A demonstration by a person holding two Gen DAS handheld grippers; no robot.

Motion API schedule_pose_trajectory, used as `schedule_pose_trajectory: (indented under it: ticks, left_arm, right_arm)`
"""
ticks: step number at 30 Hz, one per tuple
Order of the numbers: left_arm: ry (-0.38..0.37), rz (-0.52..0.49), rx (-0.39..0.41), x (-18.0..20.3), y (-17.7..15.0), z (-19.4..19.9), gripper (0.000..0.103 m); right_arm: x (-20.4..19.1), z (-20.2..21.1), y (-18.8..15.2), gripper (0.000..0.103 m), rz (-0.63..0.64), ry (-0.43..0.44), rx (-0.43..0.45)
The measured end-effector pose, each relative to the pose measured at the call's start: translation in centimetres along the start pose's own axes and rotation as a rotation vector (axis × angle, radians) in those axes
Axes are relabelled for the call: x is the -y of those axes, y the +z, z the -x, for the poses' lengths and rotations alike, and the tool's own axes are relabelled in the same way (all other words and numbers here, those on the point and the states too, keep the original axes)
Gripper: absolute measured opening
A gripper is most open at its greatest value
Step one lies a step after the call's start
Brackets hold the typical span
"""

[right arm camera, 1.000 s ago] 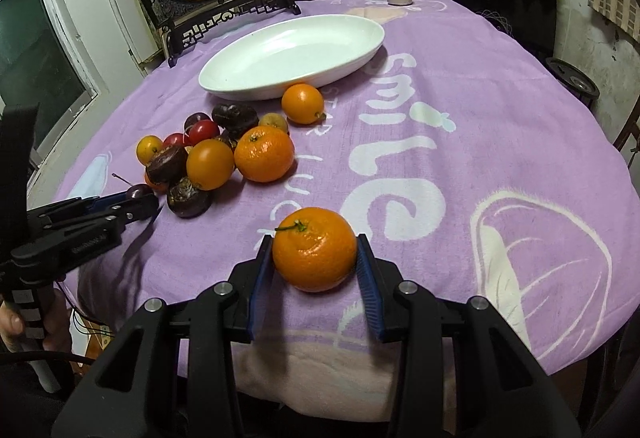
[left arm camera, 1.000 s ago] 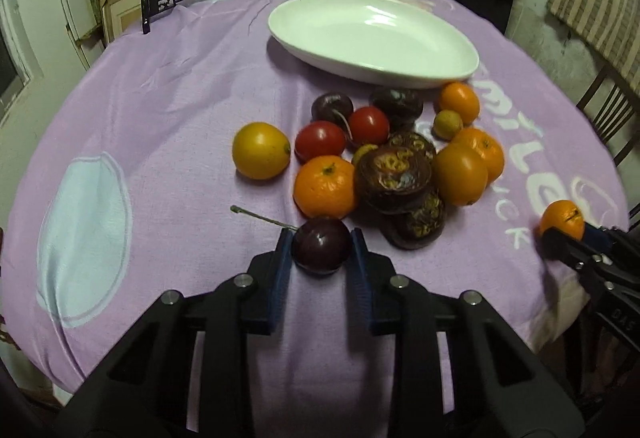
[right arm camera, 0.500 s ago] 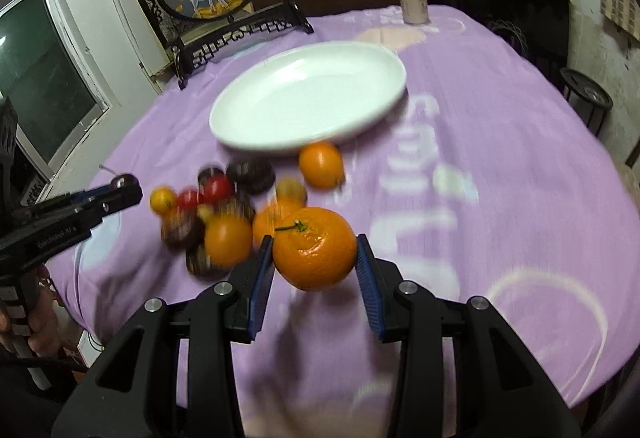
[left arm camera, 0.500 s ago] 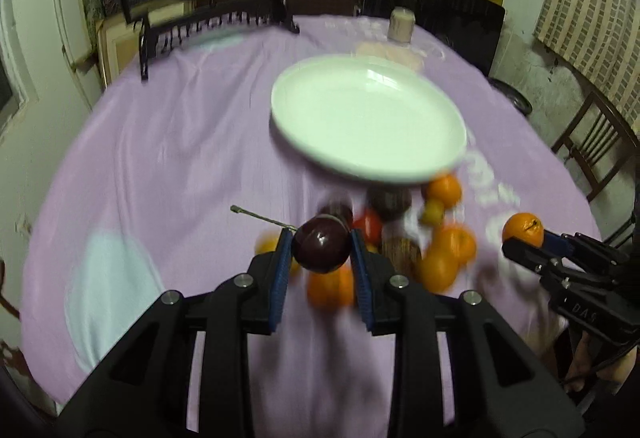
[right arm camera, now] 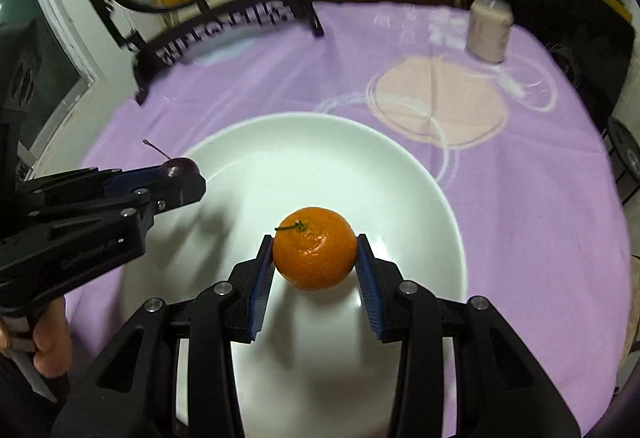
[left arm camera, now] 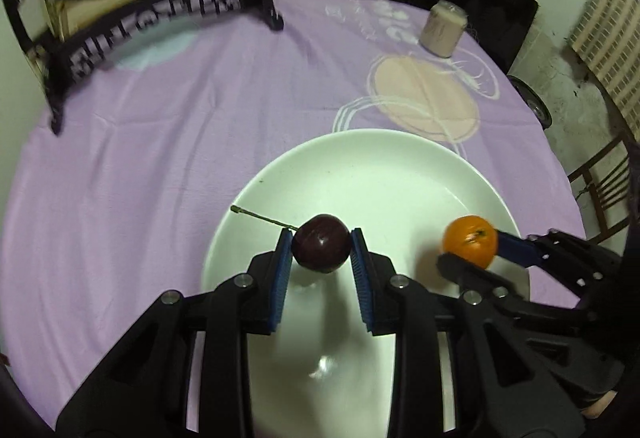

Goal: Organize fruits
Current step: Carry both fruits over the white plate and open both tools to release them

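Note:
My left gripper [left arm camera: 320,250] is shut on a dark purple plum [left arm camera: 320,248] with a long stem and holds it above the white oval plate [left arm camera: 360,178]. My right gripper [right arm camera: 315,252] is shut on an orange mandarin [right arm camera: 315,248] above the same plate [right arm camera: 280,150]. In the left wrist view the mandarin [left arm camera: 471,240] hangs over the plate's right rim. In the right wrist view the plum [right arm camera: 179,168] hangs over the plate's left rim. The plate holds no fruit. The other fruits are out of view.
A purple printed cloth [left arm camera: 140,158] covers the round table. A black ornamental stand [left arm camera: 160,14] with a round painted screen is at the back left. A small beige cup [left arm camera: 442,26] stands at the back right. A chair [left arm camera: 604,182] is at the right.
Both grippers have moved forward from over the fruit pile to above the white plate, each still holding its fruit. The fruit pile has dropped out of view.

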State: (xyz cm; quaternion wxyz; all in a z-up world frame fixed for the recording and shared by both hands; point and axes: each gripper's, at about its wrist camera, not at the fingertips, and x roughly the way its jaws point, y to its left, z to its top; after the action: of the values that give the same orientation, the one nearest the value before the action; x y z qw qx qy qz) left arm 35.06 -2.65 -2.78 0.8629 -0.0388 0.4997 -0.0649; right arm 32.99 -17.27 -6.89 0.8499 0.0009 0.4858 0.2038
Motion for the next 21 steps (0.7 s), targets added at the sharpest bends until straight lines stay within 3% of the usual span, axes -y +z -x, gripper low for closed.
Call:
schedule_pose_trajectory:
  ticks: [4,5,7,10,12,15,18,21]
  left_arm:
    - [0.001,-0.011,-0.009,0.4,0.7,-1.6,0.031]
    - [0.003,-0.008,-0.012,0.3,0.8,-1.8,0.043]
    - [0.003,0.013,-0.012,-0.1,1.0,-1.7,0.055]
    - [-0.022,0.018,0.016,-0.5,0.5,0.4,0.056]
    - [-0.028,0.014,0.055,-0.8,-0.8,3.2,0.064]
    - [0.004,-0.015,0.137,-0.7,-4.9,8.0,0.082]
    - [0.053,-0.031,0.208,-0.7,-10.8,11.3,0.086]
    - [0.035,-0.003,0.222,-1.4,-16.2,12.7,0.086]
  right_arm:
    - [-0.2,-1.3,0.6,0.041,0.02,0.002,-0.007]
    - [-0.3,-1.4,0.8,0.043,0.029,-0.004,-0.006]
    - [-0.8,-0.9,0.8,0.059,0.043,-0.058,0.013]
    - [-1.3,1.8,0.4,0.061,0.069,-0.104,0.052]
    - [-2.2,5.4,-1.2,0.061,0.088,-0.121,0.092]
    - [-4.3,10.5,-5.3,0.069,0.098,-0.144,0.158]
    - [-6.3,13.4,-10.8,0.086,0.073,-0.154,0.234]
    - [-7.8,14.3,-14.7,0.086,0.062,-0.167,0.266]
